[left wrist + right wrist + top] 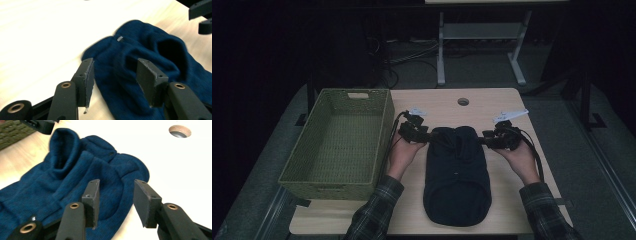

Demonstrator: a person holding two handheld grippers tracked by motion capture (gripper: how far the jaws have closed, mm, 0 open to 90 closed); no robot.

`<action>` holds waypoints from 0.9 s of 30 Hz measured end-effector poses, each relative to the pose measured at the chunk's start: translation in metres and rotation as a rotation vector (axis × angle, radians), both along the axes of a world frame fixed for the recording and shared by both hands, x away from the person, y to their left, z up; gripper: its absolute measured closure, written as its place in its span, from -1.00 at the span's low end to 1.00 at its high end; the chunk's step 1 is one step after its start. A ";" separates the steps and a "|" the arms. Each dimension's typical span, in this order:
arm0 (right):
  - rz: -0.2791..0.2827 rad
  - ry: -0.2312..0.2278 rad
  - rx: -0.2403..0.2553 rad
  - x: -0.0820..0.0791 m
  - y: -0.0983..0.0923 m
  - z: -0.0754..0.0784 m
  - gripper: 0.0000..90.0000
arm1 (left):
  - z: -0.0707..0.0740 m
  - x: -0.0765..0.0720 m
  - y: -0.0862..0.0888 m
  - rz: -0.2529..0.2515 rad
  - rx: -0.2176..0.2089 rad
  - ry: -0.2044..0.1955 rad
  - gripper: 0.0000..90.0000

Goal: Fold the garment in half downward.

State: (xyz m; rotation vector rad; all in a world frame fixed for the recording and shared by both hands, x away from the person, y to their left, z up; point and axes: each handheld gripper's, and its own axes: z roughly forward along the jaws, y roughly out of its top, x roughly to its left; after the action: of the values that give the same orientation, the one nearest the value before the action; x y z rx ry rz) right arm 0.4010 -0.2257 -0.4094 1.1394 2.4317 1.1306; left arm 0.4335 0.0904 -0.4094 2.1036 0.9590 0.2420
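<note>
No readable writing or brand is seen on anything; a small pale tag [120, 38] on the dark blue garment [456, 172] is too small to be read. The garment is laid flat at the centre of the wooden table [504, 102], its folded collar end toward 12 o'clock. In the high view a green woven basket [339, 142] is seen at 9 o'clock of the garment, and a round hole [463, 102] in the table at 12 o'clock; the garment looks almost black there, while its blue knit and rolled collar are made plain in the gripper views. The left gripper [115, 71] is held with its jaws well apart over the garment's collar corner, nothing clamped between them. The right gripper [116, 195] is likewise spread wide above the opposite corner's edge, nothing gripped.
</note>
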 end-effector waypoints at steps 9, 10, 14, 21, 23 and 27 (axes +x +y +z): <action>-0.013 0.007 0.036 0.026 0.003 0.002 0.24 | -0.002 0.028 -0.001 0.056 0.026 -0.006 0.07; -0.025 0.006 0.027 0.034 0.003 0.001 0.24 | -0.005 0.036 -0.002 0.069 0.028 0.006 0.07; -0.044 0.016 0.038 0.046 0.002 -0.001 0.24 | -0.016 0.048 -0.005 0.072 0.042 0.031 0.06; -0.068 0.010 0.042 0.054 0.000 -0.003 0.24 | -0.035 0.057 -0.012 0.064 0.043 0.076 0.02; -0.068 0.009 0.042 0.055 -0.001 -0.005 0.24 | -0.044 0.060 -0.014 0.065 0.069 0.091 0.03; -0.076 0.012 0.041 0.058 -0.002 -0.009 0.24 | -0.050 0.063 -0.013 0.067 0.069 0.101 0.03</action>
State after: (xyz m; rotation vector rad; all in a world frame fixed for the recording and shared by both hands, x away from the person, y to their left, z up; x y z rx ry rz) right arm 0.4592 -0.2276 -0.4189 1.2428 2.3625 1.1585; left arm 0.4967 0.0769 -0.4591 2.1661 1.0956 0.2073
